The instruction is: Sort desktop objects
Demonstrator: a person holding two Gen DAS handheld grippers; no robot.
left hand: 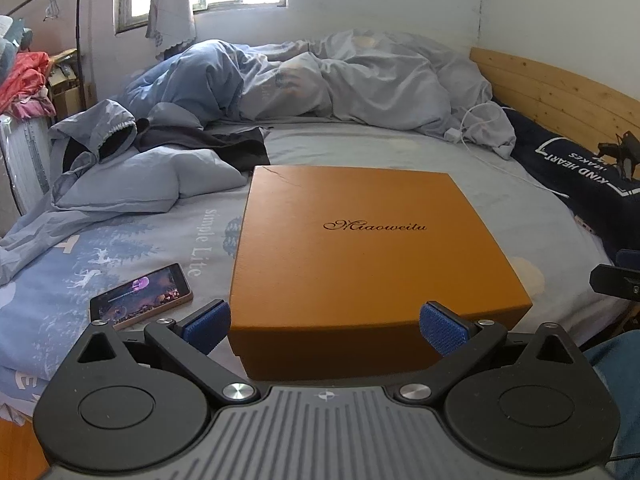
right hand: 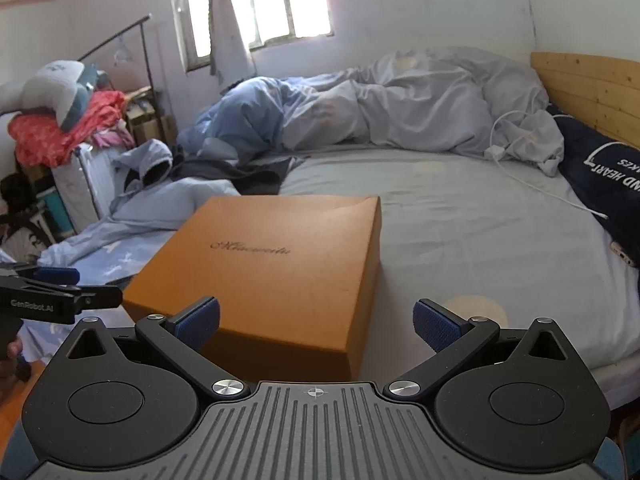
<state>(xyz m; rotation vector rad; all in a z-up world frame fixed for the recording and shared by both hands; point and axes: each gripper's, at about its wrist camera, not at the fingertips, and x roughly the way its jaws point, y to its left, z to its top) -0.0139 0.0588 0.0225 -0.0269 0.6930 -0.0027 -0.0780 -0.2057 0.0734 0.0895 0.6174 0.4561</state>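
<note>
Left gripper [left hand: 325,326]: blue pads spread wide apart, holding nothing; the near edge of the orange box [left hand: 360,248] fills the gap between them.

Right gripper [right hand: 316,325]: pads likewise spread apart and empty; the box's near right corner stands in the gap, toward the left pad.

Box position: it lies flat on the bed sheet [left hand: 400,152], lid up, script lettering readable from the left wrist view, so its front faces the person.

Bearing from left gripper: dead ahead at 12 o'clock, the near wall just beyond the fingertips; I cannot tell whether the pads touch it.

Bearing from right gripper: about 11 o'clock, most of the box lying left of the centre line.

Long axis: the lid looks close to square; from the left wrist its sides run straight away along 6 to 12.

Nearer hand: judged from both views, the left one, squared up to the front face; the right sits off the corner.

Fit: the box appears wider than one gripper's opening, so a two-sided lift seems likelier than a pinch.

Phone [left hand: 141,295]: screen lit, at 10 o'clock from the left gripper, just beside the box's left wall, apart from it.

Charger cable [left hand: 480,136]: at 1 o'clock, well apart.
</note>
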